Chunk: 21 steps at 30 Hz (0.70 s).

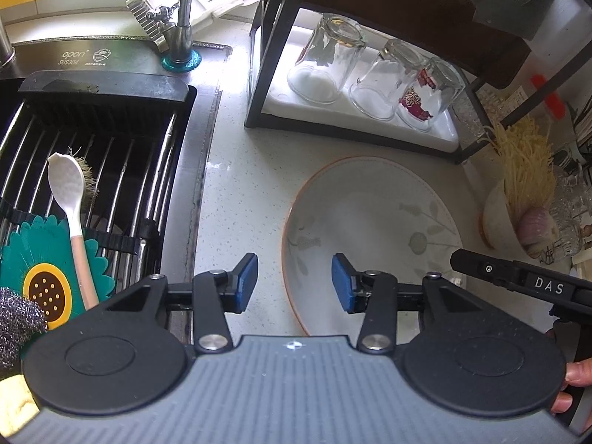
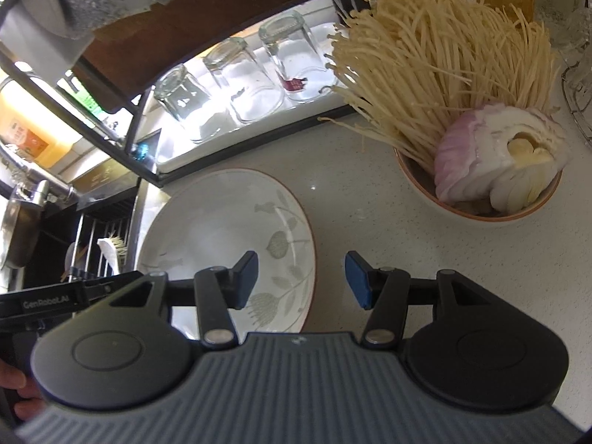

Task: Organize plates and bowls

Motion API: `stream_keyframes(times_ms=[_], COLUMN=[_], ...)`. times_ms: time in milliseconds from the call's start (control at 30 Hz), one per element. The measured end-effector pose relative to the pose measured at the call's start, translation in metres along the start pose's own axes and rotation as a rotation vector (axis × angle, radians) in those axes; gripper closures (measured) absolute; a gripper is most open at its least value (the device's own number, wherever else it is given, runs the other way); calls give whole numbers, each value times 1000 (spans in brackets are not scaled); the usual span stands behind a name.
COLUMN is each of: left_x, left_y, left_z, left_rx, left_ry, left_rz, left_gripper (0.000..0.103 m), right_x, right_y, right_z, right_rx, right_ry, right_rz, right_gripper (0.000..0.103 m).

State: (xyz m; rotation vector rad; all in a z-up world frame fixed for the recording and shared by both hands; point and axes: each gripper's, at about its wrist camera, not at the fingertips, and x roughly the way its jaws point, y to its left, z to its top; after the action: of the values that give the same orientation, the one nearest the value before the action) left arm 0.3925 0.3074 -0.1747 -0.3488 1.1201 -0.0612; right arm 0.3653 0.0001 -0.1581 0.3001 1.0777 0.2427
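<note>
Floral plate (image 1: 370,229) on counter, mushroom bowl (image 2: 477,199) near, glasses (image 1: 325,63) behind

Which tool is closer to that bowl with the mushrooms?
The right tool: the bowl lies just ahead, rightward. The left tool sits over the plate's far edge.
</note>
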Motion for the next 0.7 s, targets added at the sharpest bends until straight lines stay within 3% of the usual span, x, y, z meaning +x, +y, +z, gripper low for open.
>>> stream_keyframes(times_ms=[167, 333, 433, 700], left_x=[6, 9, 15, 29], left_y=[4, 6, 7, 14], left_z=[2, 8, 12, 12], left_rx=[-2, 18, 50, 66], left_ry=[2, -6, 12, 32], left_rz=[-12, -28, -24, -83], left_gripper=[53, 61, 71, 83], right_x=[7, 16, 19, 22], right_y=[-1, -2, -3, -5], right_z=[1, -3, -4, -4], right_rx=[6, 27, 19, -11], right_ry=[17, 41, 33, 35], right_rz=[6, 8, 19, 18], right_gripper=[50, 74, 78, 85])
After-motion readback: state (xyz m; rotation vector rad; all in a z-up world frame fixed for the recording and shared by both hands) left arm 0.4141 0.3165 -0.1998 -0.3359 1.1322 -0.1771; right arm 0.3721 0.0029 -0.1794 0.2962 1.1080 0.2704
